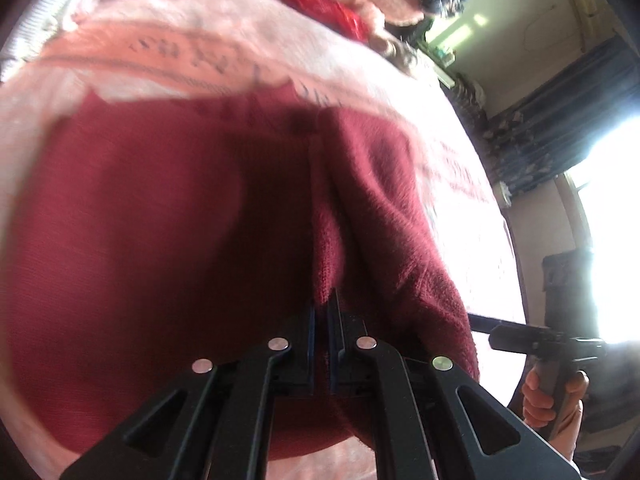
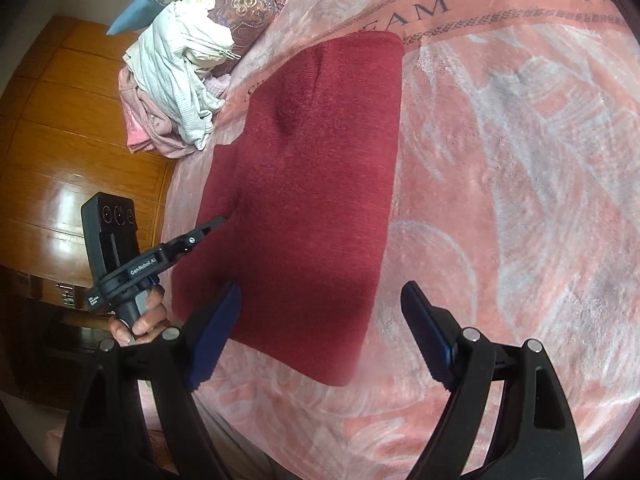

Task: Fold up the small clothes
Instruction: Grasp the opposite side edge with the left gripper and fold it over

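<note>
On the pink blanket (image 2: 500, 160) lies the maroon knit garment (image 2: 312, 200), partly folded. The left gripper (image 1: 322, 320) is clenched on a pinch of its edge; the right gripper (image 2: 320, 320) hovers spread wide, holding nothing. Next, I'd guess, carry that edge across to finish the fold.

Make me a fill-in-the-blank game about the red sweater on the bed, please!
1. The red sweater lies on a ____ blanket.
2. The left gripper has its jaws ____ on the sweater.
3. The right gripper has its jaws ____.
4. The pile of clothes sits near the bed's ____.

Missing words: pink; shut; open; edge
</note>
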The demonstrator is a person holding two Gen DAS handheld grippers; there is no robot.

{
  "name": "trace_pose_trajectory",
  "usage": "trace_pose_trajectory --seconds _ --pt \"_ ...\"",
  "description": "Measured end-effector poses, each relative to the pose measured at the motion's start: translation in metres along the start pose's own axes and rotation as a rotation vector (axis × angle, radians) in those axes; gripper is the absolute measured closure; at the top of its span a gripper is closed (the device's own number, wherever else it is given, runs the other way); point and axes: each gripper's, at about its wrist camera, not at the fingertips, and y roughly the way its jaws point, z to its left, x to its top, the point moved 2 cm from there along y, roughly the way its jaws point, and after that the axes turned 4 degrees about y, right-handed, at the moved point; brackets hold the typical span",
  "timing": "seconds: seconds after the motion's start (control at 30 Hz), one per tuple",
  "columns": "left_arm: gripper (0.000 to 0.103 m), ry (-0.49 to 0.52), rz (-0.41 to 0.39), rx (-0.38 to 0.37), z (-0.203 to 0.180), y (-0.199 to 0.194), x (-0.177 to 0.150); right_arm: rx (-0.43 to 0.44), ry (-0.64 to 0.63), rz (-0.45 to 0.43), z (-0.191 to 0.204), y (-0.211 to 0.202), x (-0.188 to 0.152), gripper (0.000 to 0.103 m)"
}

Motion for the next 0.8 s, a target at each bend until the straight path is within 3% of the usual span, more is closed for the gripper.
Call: trace_pose_trajectory --seconds 0.2,0.27,0.37,0.5,0.67,0.8 --pt "0.099 -0.063 -0.064 0.091 0.063 -0.052 -0.01 0.009 -0.005 0.036 0.006 0.02 -0.004 0.021" --pt "0.099 -0.104 -0.051 0.127 0.091 -0.055 -0.021 0.003 -0.014 0.052 0.01 0.029 -0.006 0.021" --pt "0.098 -0.157 -0.029 0.11 0.111 -0.046 -0.03 0.004 -0.028 0.078 0.02 0.044 -0.008 0.021" --pt "0.098 -0.158 -0.057 0.066 0.106 -0.045 -0.034 -0.028 -0.059 0.108 0.034 0.064 -0.012 0.02" --pt "0.098 -0.107 -0.083 0.063 0.09 -0.062 -0.027 -0.055 -0.074 0.115 0.042 0.075 -0.012 0.02" --pt "0.098 -0.034 -0.043 0.163 0.096 -0.075 -0.025 -0.094 -0.103 0.108 0.046 0.074 -0.013 0.02"
